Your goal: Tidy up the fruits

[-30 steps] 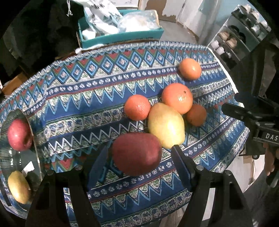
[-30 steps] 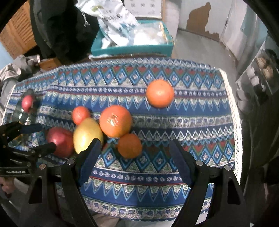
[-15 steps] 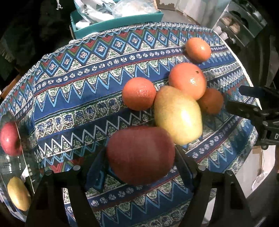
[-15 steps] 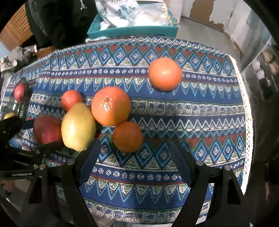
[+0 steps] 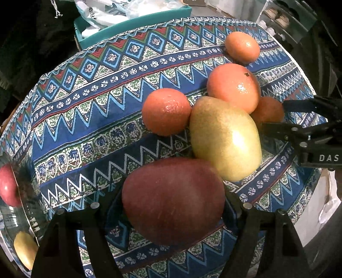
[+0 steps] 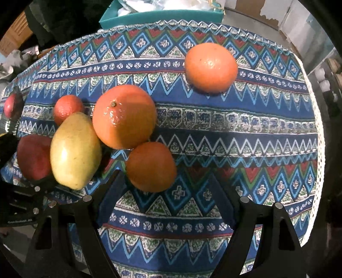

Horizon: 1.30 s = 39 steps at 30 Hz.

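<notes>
Left wrist view: at the far left edge a glass bowl (image 5: 27,216) already holds a red apple (image 5: 8,188) and a yellow fruit (image 5: 24,252), while the left gripper (image 5: 171,205) stands wide open around a dark red apple (image 5: 173,201) on the patterned cloth (image 5: 85,119) of the worktop — its fingers flank the fruit, though contact cannot be made out. Just right of it, touching, lies a yellow mango (image 5: 224,141) (the likeliest thing to be nudged), with a small orange (image 5: 166,111) and a large orange (image 5: 234,87) pressed against it. The step in hand appears to be grasping the red apple for the bowl; done well, the jaws would close squarely across its widest part and lift straight up, so the mango does not roll.

In the right wrist view the right gripper (image 6: 166,192) is likewise wide open and empty, a darker orange (image 6: 150,166) sitting between its fingers near the tips. A lone orange (image 6: 210,67) rests well apart toward the far right, and a teal box (image 6: 162,16) of bags stands beyond the cloth's far edge — out of the way.
</notes>
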Tool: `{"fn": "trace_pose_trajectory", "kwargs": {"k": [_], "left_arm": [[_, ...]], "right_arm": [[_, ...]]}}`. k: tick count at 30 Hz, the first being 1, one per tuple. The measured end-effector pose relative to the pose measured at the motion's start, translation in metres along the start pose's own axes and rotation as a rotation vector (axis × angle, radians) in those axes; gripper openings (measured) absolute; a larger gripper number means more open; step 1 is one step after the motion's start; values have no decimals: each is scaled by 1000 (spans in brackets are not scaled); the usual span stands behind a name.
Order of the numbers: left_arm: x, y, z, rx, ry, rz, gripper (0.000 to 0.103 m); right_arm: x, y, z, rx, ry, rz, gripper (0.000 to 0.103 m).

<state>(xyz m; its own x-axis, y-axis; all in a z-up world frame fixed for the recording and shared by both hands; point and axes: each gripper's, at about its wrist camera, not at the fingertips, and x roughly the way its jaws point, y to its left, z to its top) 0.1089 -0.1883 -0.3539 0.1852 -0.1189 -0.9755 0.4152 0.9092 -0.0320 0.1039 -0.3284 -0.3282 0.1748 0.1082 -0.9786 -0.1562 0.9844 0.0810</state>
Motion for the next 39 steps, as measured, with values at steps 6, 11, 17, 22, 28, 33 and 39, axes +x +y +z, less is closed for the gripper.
{"fn": "trace_pose_trajectory", "kwargs": {"k": [6,11,17,22,28,33,39], "left_arm": [[2,-5,2,29,-25,-12,75],[1,-6,0,34,-40,-13,75],[-4,1,-8,33,-54,-6,75],[-11,7,-14,27,-65,-7,75],[-21,15,-25,15,-74,-11,75],[-32,21,-31,5,-97,-8,75],[-51,27,-33,-3,-146,-4,75]], "right_arm": [[14,7,7,-25,0,11,79],[20,13,8,-50,1,38,52],[18,16,4,-63,-17,35,50],[8,15,1,-66,-33,35,50],[-6,18,3,-75,-52,24,50],[-19,17,-3,-73,-74,23,49],[-42,17,-6,-77,-120,24,49]]}}
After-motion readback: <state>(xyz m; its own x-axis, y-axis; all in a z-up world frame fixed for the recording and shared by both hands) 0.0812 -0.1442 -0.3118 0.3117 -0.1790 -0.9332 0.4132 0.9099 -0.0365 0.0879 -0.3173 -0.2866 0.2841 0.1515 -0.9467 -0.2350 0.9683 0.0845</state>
